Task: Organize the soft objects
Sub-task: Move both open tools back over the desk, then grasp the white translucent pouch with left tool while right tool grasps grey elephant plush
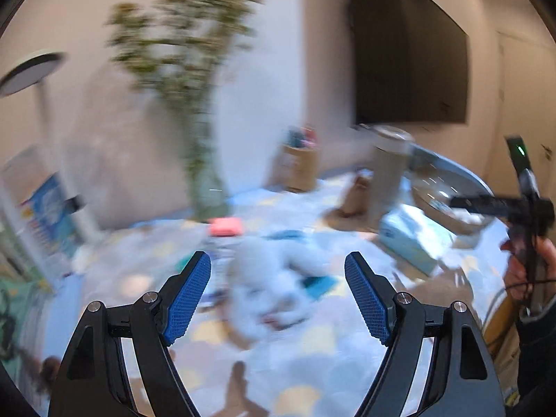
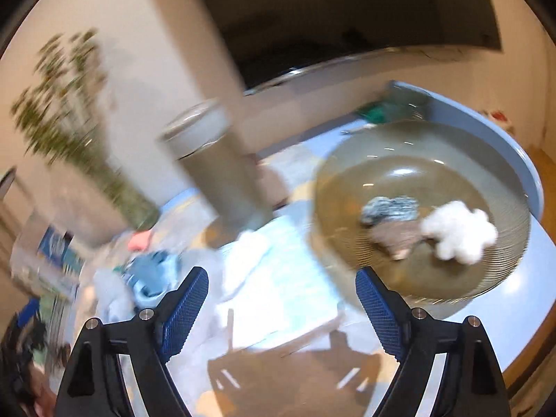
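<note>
We take the glass bowl (image 2: 422, 229) as our landmark. Far to its left, the left gripper (image 1: 278, 293) hangs above the bench (image 1: 312, 354) with its jaws apart and nothing between them; a pale soft toy (image 1: 271, 288) lies on the cloth ahead of it, too blurred for us to read its shape. Open bench lies around the toy. Nearer the bowl's left a light blue box (image 2: 278, 271) and a tall grey cylinder (image 2: 215, 170) crowd the way. The right gripper (image 2: 282, 307) hovers just left of the bowl, jaws spread and empty. Inside the bowl we see a white fluffy piece (image 2: 458, 232) and greyish soft things (image 2: 389, 208), smeared by motion. Right of the bowl the bench's curved blue edge (image 2: 514, 146) runs close behind it.
</note>
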A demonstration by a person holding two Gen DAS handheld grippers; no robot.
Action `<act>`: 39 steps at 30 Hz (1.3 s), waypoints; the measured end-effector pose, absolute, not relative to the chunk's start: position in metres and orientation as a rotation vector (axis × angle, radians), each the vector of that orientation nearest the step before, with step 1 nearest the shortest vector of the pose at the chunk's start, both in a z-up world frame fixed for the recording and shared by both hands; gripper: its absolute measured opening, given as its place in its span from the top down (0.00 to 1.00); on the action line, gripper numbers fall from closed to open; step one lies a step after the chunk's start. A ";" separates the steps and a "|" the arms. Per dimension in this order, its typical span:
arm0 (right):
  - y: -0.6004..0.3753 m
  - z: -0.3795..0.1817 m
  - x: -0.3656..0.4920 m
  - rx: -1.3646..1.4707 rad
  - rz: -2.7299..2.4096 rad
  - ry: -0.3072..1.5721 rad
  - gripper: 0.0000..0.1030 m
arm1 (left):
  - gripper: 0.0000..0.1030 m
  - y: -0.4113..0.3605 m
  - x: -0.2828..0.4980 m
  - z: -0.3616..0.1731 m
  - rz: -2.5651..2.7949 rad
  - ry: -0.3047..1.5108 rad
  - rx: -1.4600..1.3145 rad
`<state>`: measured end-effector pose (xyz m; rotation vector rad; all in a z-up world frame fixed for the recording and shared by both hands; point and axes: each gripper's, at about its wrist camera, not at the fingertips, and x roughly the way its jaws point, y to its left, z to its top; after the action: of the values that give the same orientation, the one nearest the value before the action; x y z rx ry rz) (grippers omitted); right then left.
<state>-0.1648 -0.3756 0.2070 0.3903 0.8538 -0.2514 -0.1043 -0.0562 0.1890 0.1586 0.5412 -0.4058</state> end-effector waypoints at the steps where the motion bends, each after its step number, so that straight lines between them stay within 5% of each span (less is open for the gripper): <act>1: -0.362 0.209 -0.164 0.372 -0.237 0.845 0.17 | 0.24 -0.038 -0.108 0.194 -0.370 0.523 0.142; 19: -0.190 0.159 -0.129 0.163 0.087 0.965 0.16 | 0.24 0.076 -0.097 0.143 -0.182 0.595 -0.036; 39: -0.126 0.102 -0.057 0.068 0.147 1.062 0.16 | 0.20 0.102 0.070 0.065 -0.096 0.825 -0.102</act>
<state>-0.0567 -0.1255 0.1019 0.0676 1.0619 0.1473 0.0702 0.1023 0.0651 -0.1024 0.8251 -0.0958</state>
